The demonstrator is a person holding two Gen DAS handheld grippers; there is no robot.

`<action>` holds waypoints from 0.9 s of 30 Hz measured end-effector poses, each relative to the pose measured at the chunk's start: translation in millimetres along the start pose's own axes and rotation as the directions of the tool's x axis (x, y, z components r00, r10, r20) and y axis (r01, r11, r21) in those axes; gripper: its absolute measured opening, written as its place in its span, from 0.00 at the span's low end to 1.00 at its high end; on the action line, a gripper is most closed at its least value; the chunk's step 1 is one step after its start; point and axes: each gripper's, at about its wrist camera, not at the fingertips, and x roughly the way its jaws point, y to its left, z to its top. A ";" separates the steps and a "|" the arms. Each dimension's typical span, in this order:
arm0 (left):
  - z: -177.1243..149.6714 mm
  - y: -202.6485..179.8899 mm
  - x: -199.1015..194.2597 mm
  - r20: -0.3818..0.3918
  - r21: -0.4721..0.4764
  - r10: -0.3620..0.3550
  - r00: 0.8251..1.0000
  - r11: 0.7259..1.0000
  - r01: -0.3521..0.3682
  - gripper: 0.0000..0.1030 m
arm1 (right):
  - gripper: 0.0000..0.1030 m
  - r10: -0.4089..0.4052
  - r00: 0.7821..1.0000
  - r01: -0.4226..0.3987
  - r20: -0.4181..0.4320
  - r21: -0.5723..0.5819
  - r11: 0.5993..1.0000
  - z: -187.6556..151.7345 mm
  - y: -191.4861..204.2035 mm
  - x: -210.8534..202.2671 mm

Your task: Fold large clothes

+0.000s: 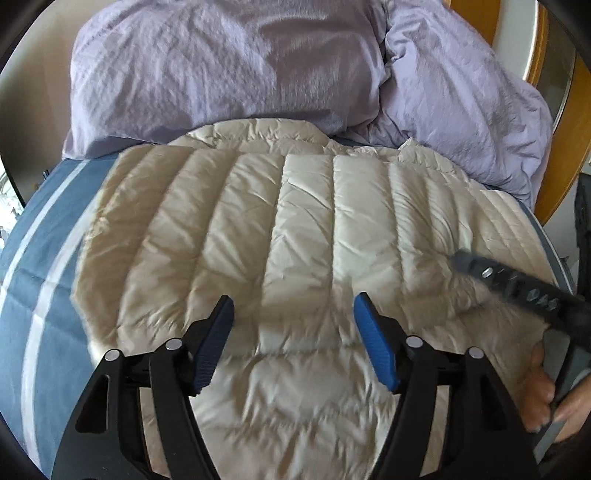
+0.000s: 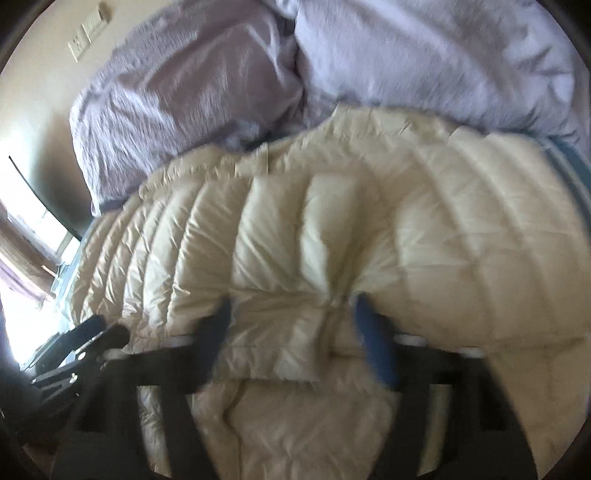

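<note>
A cream quilted puffer jacket point(image 1: 295, 229) lies spread on the bed, its ribs running away from me. My left gripper point(image 1: 293, 314) is open just above the jacket's near part, with nothing between its blue pads. In the right wrist view the jacket point(image 2: 332, 229) fills the frame with a folded edge near the fingers. My right gripper point(image 2: 291, 314) is open over that fold; the view is blurred. The right gripper also shows in the left wrist view point(image 1: 524, 284), reaching in from the right over the jacket.
A lilac duvet point(image 1: 229, 70) is bunched at the bed's far end, touching the jacket's far edge. The blue sheet with white stripes point(image 1: 40, 295) shows at the left. A wooden headboard point(image 1: 554, 110) stands at the right. A wall with a switch plate point(image 2: 86, 33) is at the left.
</note>
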 end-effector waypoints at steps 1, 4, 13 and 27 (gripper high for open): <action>-3.6 4.2 -7.8 0.000 -0.001 -0.008 1.000 1.000 0.008 0.67 | 0.73 0.001 1.000 -0.001 0.013 -0.015 1.000 -1.1 1.3 -8.4; -18.3 20.9 -32.0 0.004 -0.011 -0.033 0.999 0.999 0.033 0.67 | 0.73 0.045 0.999 -0.045 -0.003 -0.046 0.998 -9.7 -1.6 -33.0; -91.9 91.7 -91.7 -0.034 -0.064 -0.019 0.999 0.998 0.017 0.67 | 0.73 0.017 0.997 -0.032 -0.082 -0.183 0.983 -77.4 -57.9 -112.6; -175.2 127.2 -128.6 -0.070 -0.155 -0.068 0.995 0.986 0.057 0.56 | 0.73 -0.018 0.993 0.019 -0.114 0.002 1.000 -159.6 -187.0 -189.5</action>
